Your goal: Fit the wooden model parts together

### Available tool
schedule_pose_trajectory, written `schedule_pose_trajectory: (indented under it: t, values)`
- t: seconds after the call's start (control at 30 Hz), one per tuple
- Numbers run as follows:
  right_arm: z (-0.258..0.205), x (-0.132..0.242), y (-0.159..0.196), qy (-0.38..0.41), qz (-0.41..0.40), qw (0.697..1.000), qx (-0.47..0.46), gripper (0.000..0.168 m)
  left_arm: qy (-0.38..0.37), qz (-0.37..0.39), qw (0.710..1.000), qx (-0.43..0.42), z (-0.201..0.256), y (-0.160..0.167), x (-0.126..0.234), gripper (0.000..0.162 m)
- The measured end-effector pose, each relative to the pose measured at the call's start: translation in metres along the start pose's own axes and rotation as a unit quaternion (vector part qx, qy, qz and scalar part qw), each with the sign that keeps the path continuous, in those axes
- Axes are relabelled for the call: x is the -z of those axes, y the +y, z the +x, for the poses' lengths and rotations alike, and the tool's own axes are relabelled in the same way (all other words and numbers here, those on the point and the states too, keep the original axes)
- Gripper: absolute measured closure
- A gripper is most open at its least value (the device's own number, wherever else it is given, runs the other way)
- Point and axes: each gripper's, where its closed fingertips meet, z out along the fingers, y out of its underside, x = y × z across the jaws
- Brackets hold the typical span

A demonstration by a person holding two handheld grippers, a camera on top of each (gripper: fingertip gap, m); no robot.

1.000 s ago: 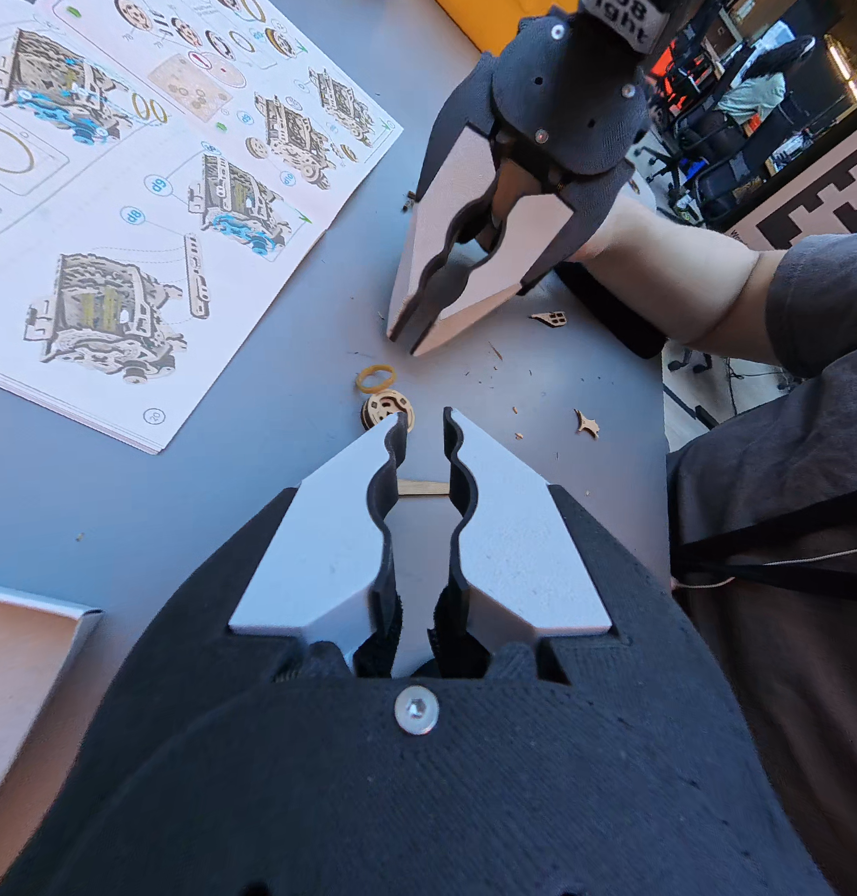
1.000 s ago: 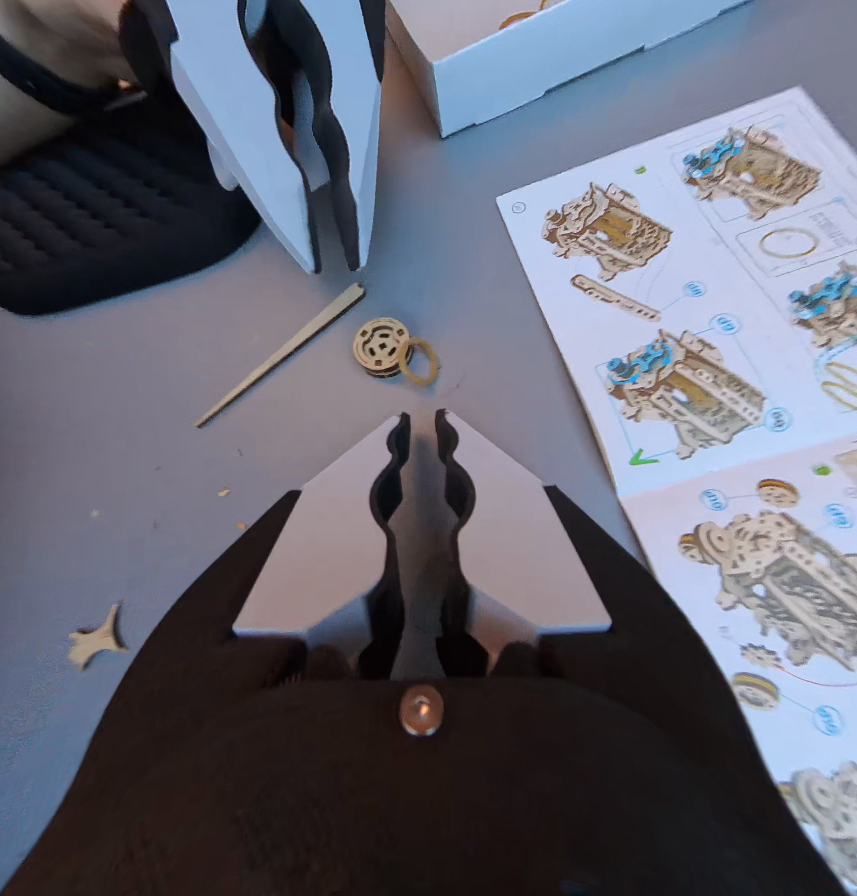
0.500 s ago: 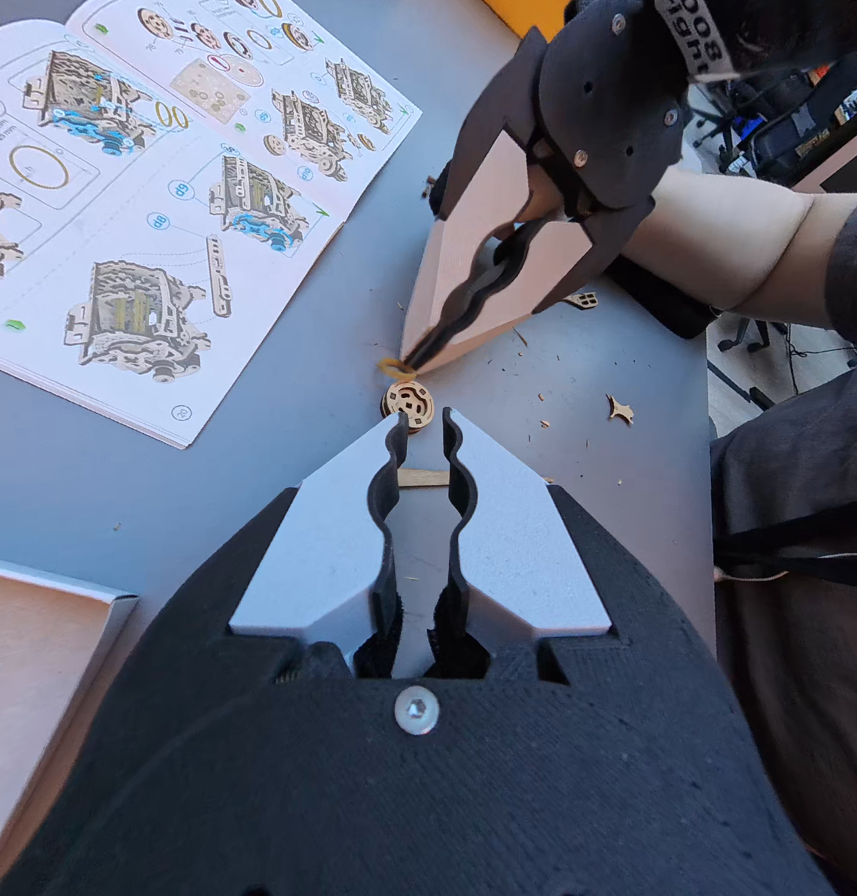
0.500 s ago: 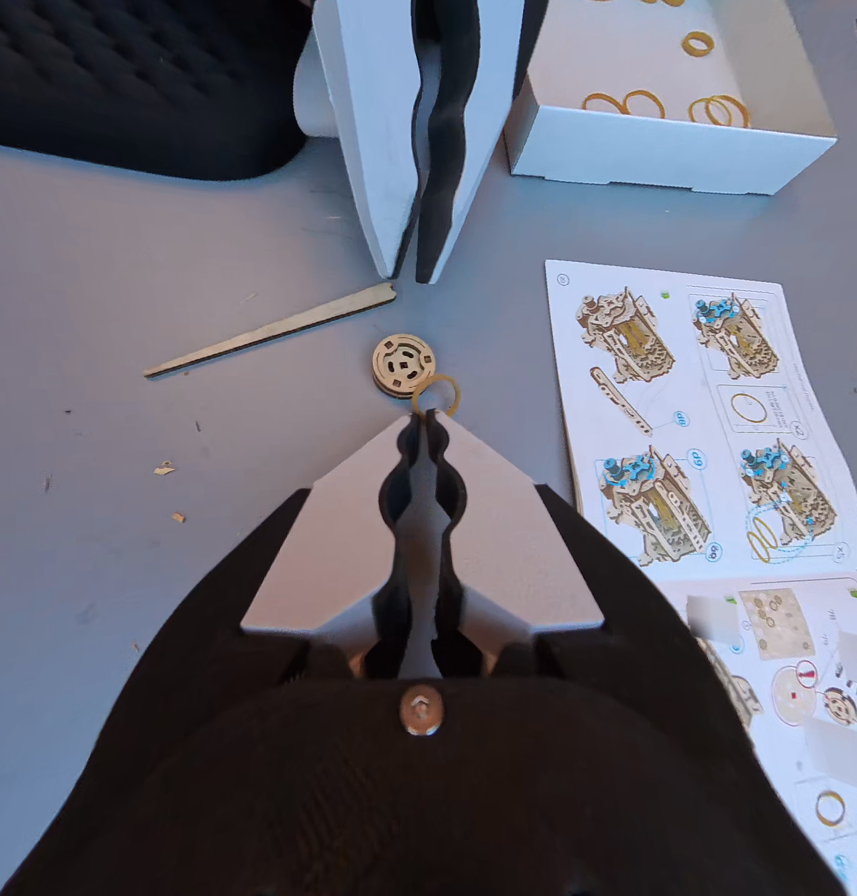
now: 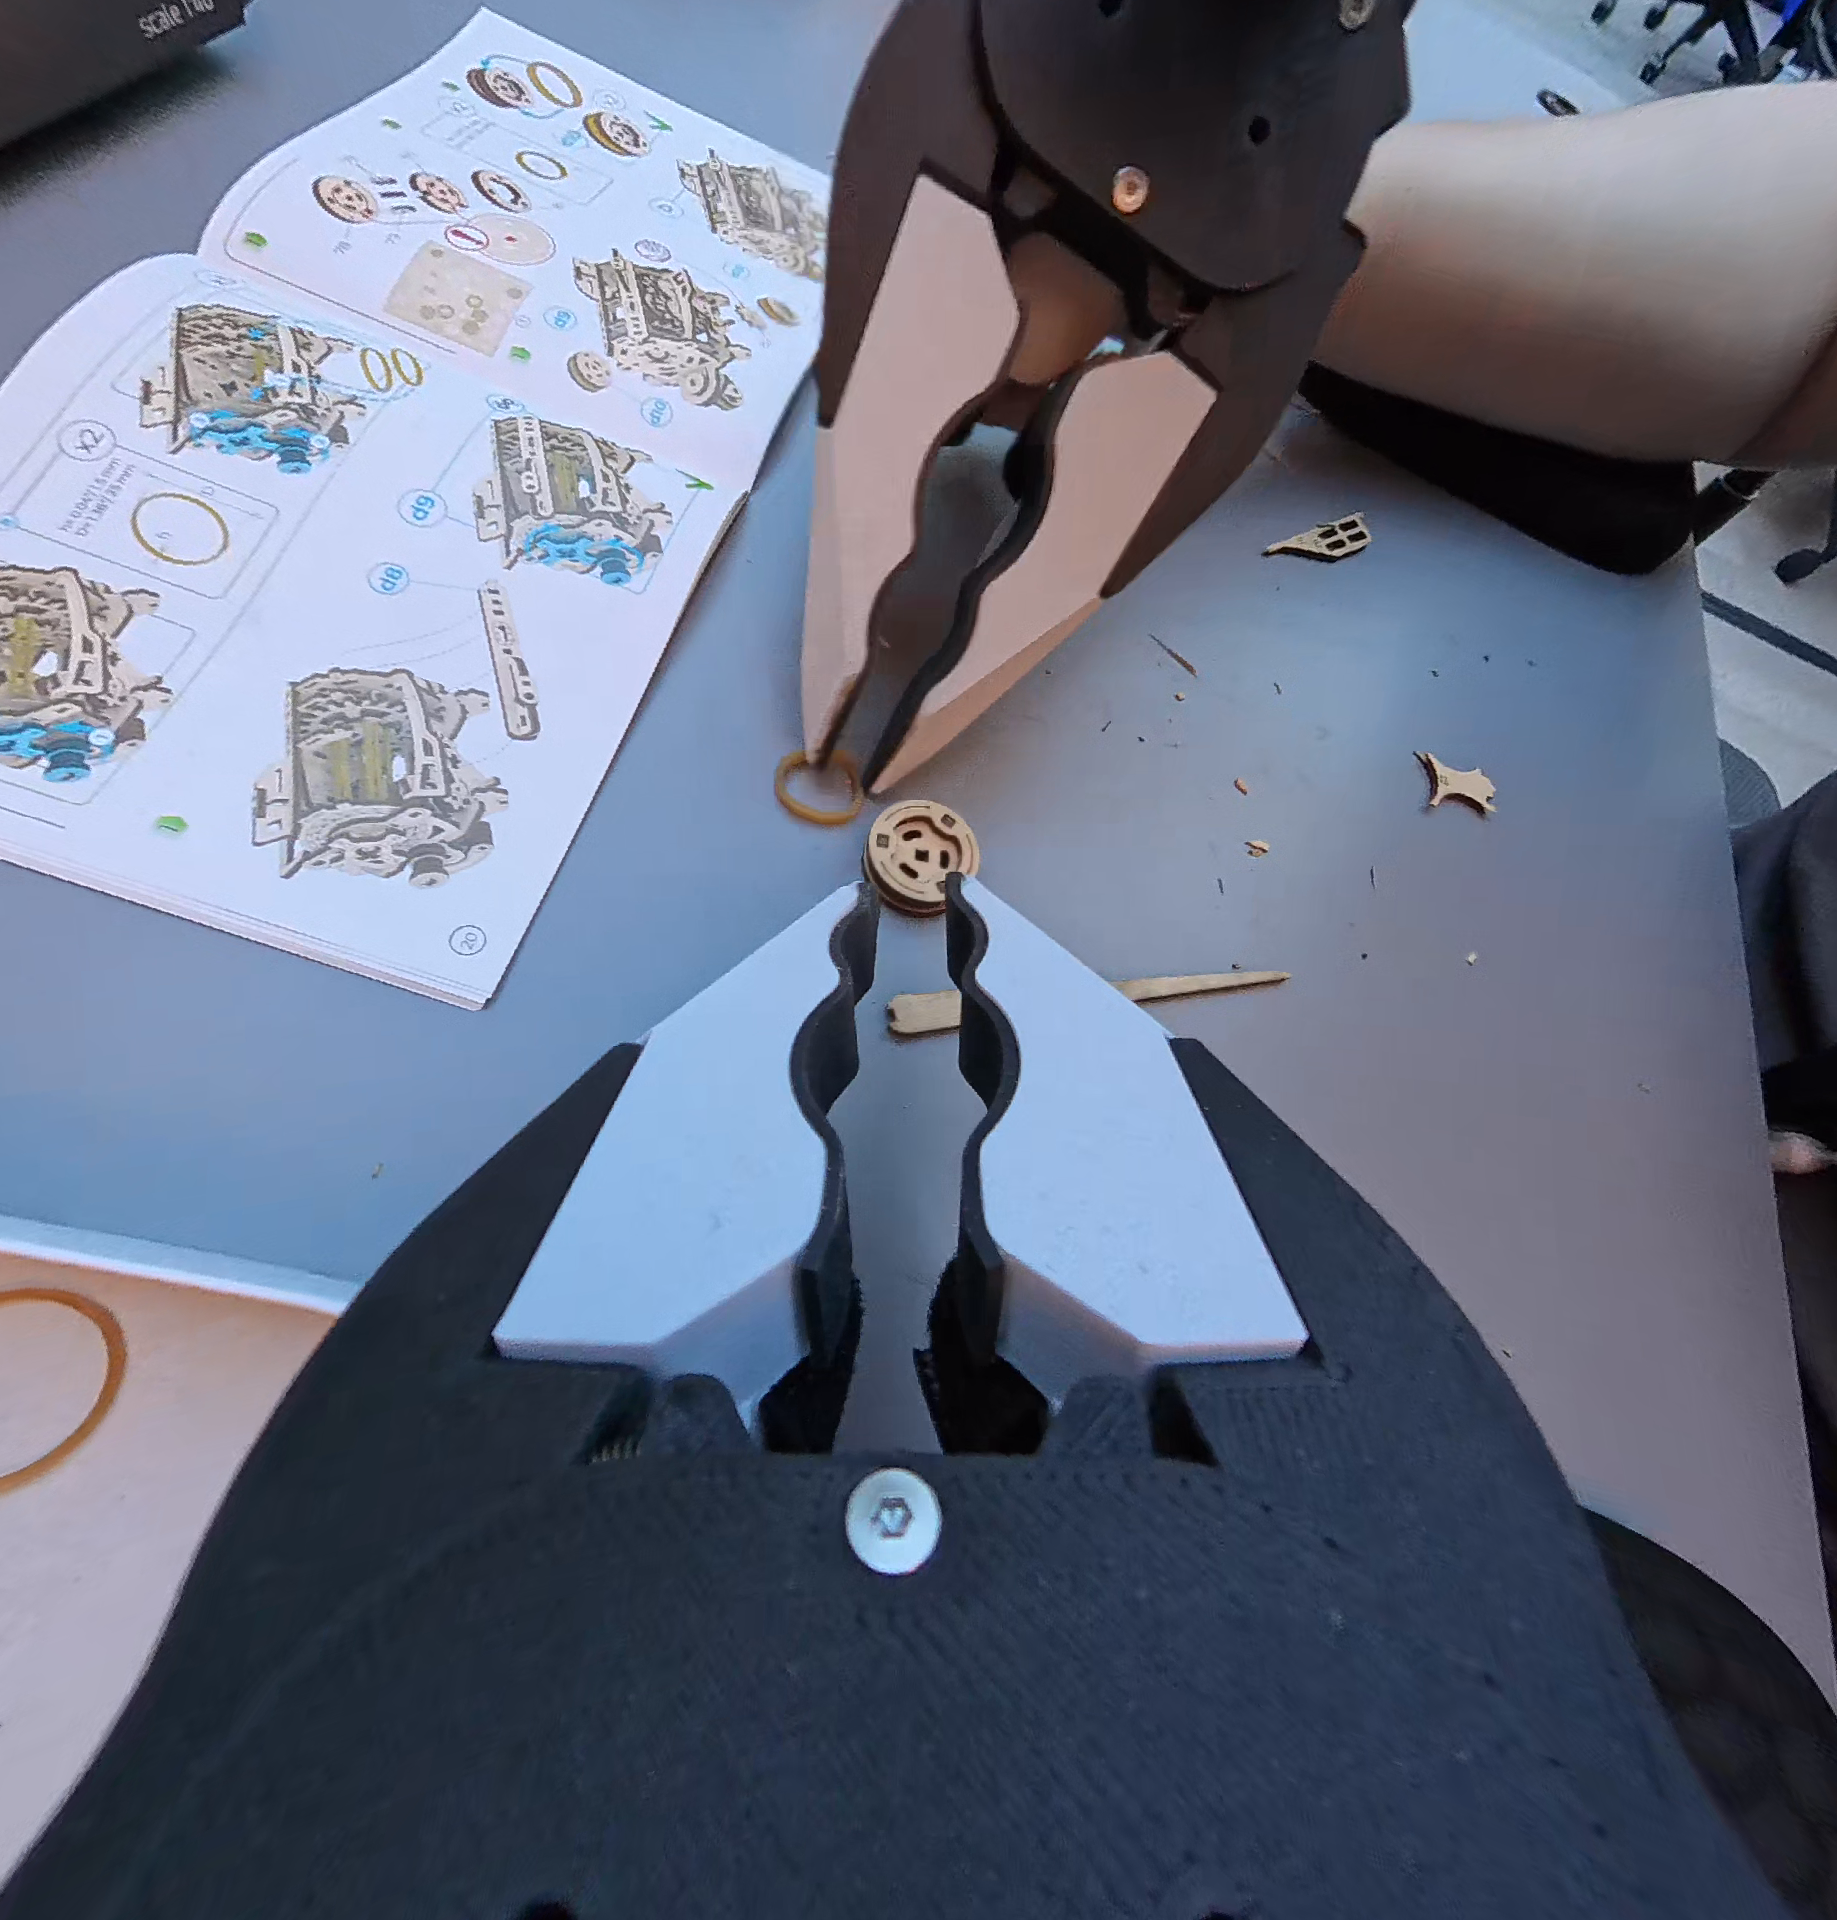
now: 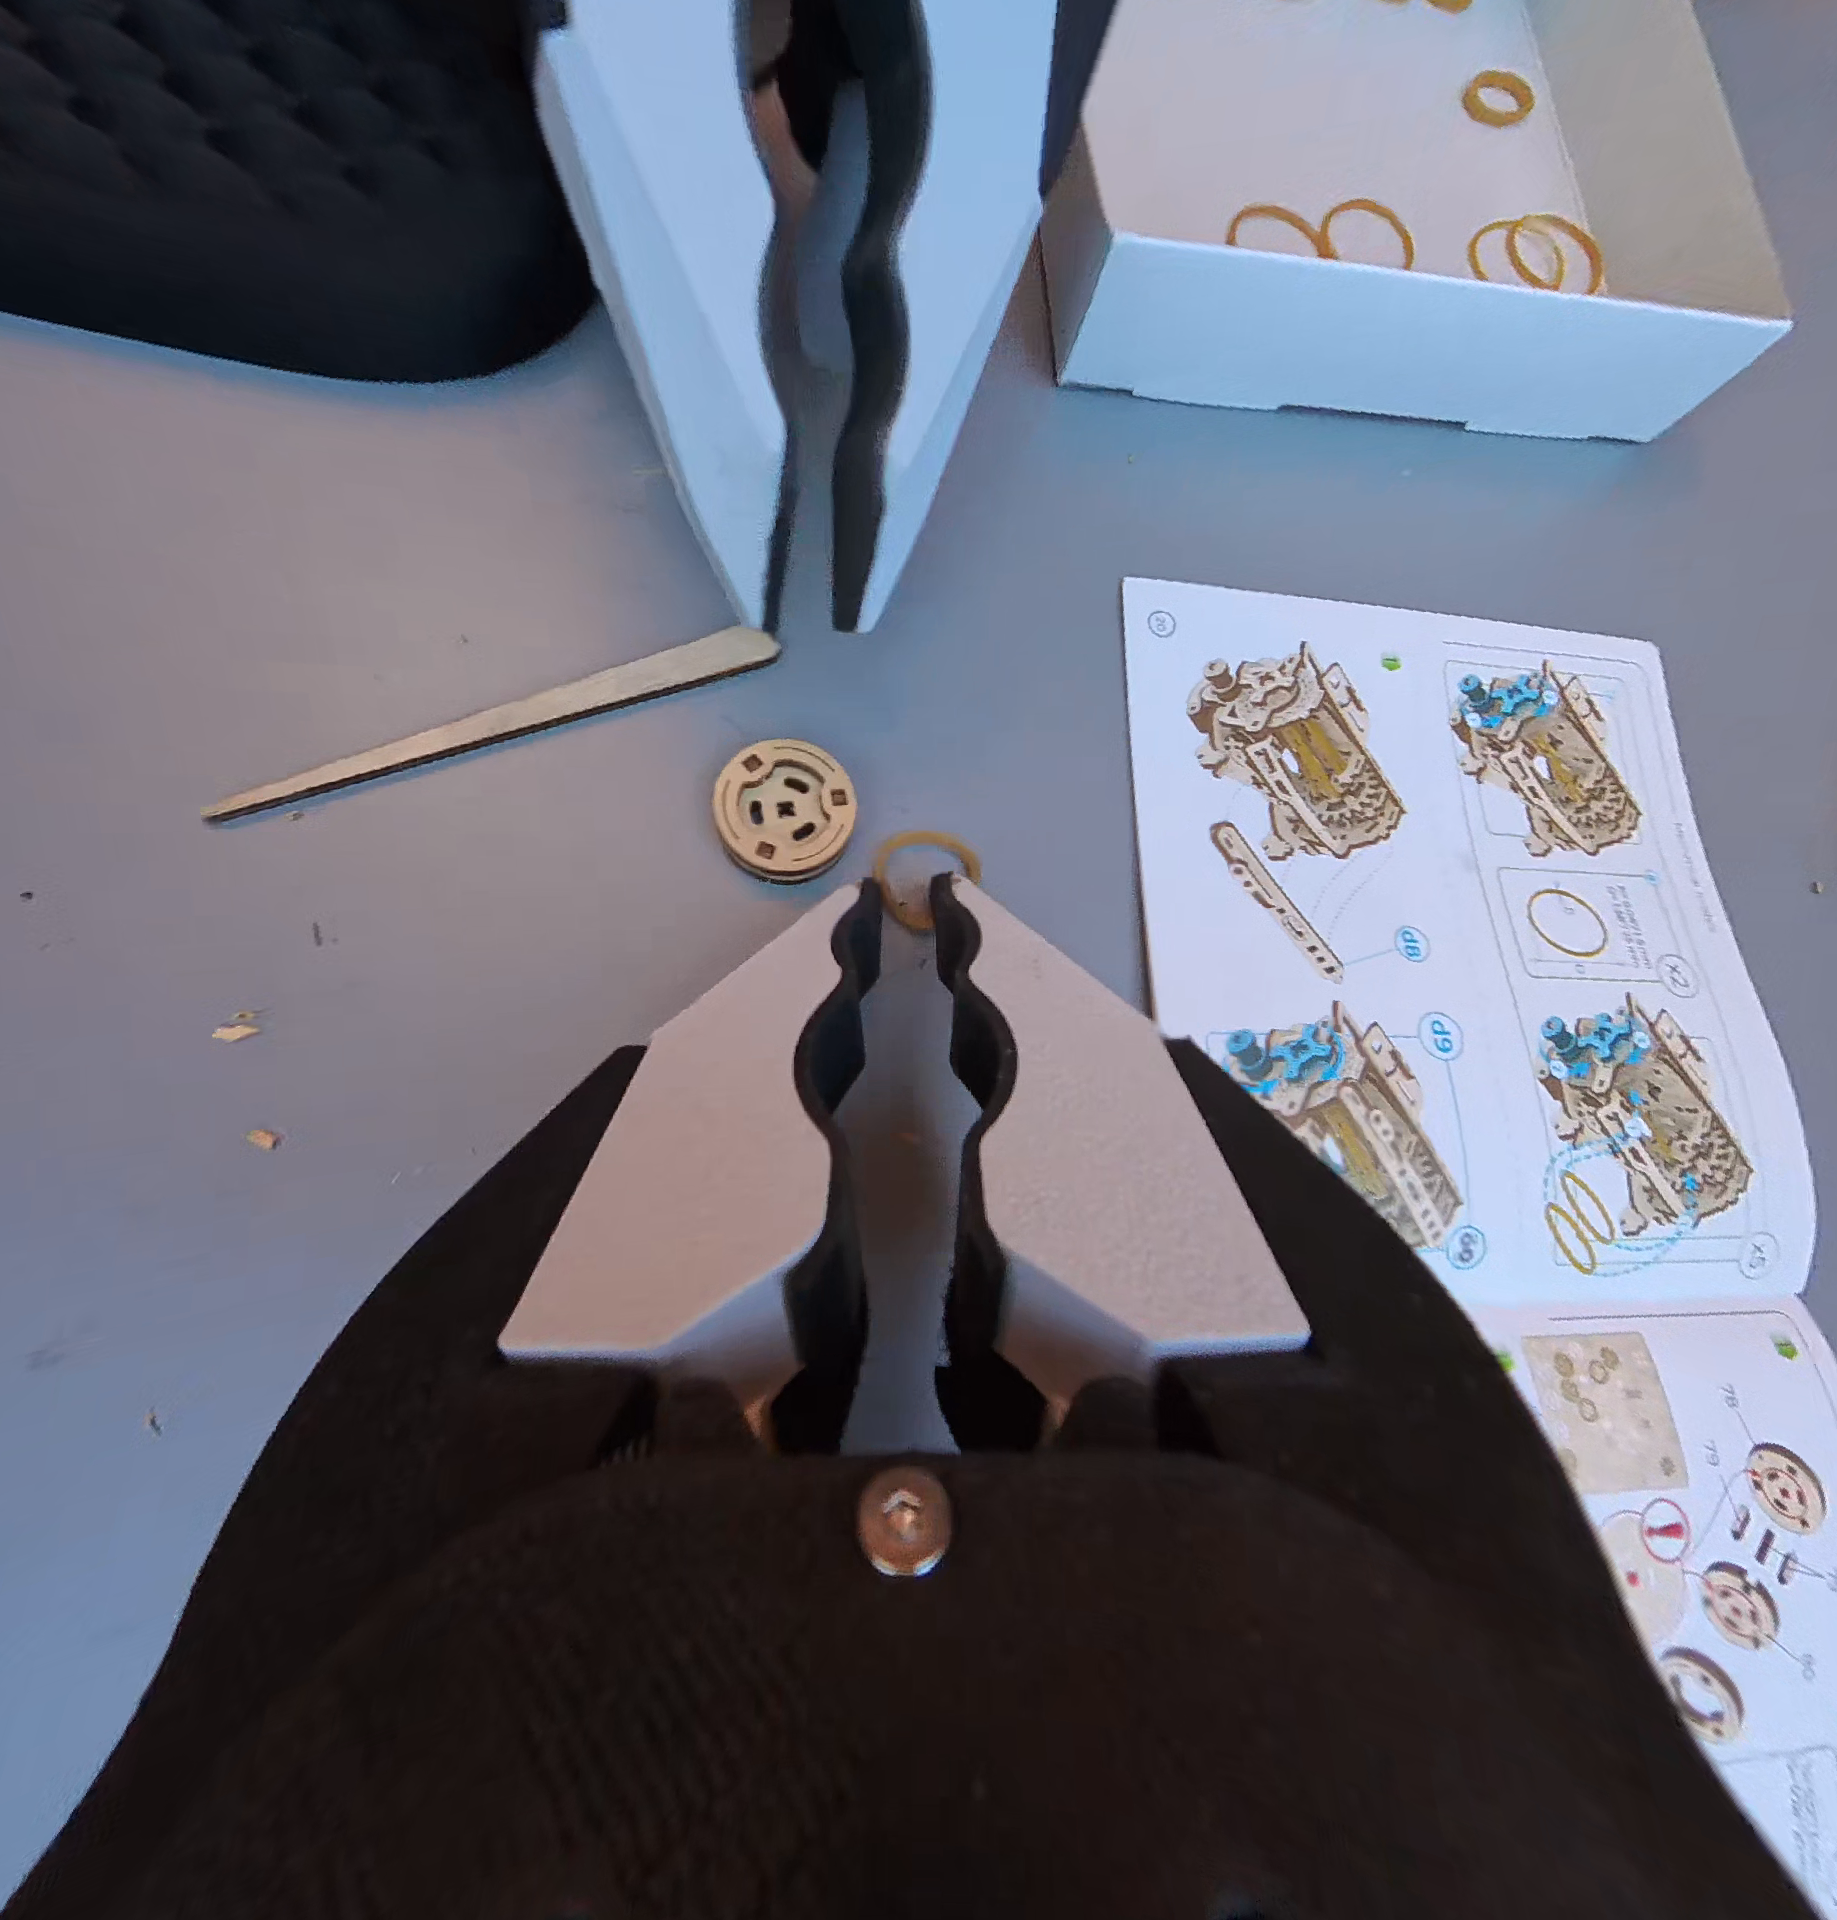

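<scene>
A small round wooden disc [image 5: 922, 854] lies flat on the grey table, with a small yellow rubber band [image 5: 818, 788] just beside it. My left gripper [image 5: 909, 894] is open by a narrow gap and empty, its tips just short of the disc. In the right wrist view it [image 6: 805, 623] hovers beyond the disc [image 6: 784, 810]. My right gripper [image 6: 906, 894] is open by a narrow gap, with its tips down on the rubber band [image 6: 924, 868], one tip inside the ring. It comes in from the far side in the left wrist view [image 5: 841, 764]. A thin pointed wooden stick [image 6: 498, 727] lies by the disc.
An open instruction booklet [image 5: 322, 520] lies beside the parts. A white cardboard box [image 6: 1413, 343] holds several rubber bands. A black padded rest [image 6: 218, 208] and a person's forearm [image 5: 1620, 270] are at the table edge. Wood scraps [image 5: 1454, 781] lie scattered. Tip to tip, the grippers are about 5 centimetres apart. About 6 centimetres separates my left fingertips from the thin pointed wooden stick [image 6: 498, 727].
My right gripper came down onto the rubber band and its jaws parted a little. The left gripper moved closer to the disc. The band now lies slightly apart from the disc.
</scene>
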Motion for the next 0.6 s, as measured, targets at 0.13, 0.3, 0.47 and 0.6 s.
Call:
schedule_pose_trajectory:
  t: [0.13,0.3,0.47,0.6]
  values:
    - [-0.005,-0.004,-0.004,-0.064,0.001,0.996,-0.065,0.168,-0.004,0.012,1.0,-0.002,0.0,-0.004,0.002,0.152]
    - [-0.021,0.015,-0.031,-0.159,0.057,0.978,-0.119,0.168,0.033,0.05,0.997,-0.054,0.011,-0.019,0.008,0.144]
    - [-0.022,0.026,-0.045,-0.224,0.08,0.963,-0.124,0.168,0.029,0.045,0.989,-0.137,0.012,-0.027,0.004,0.147]
    - [-0.023,0.034,-0.049,-0.236,0.118,0.959,-0.106,0.168,0.013,0.055,0.987,-0.149,0.013,-0.03,0.006,0.151]
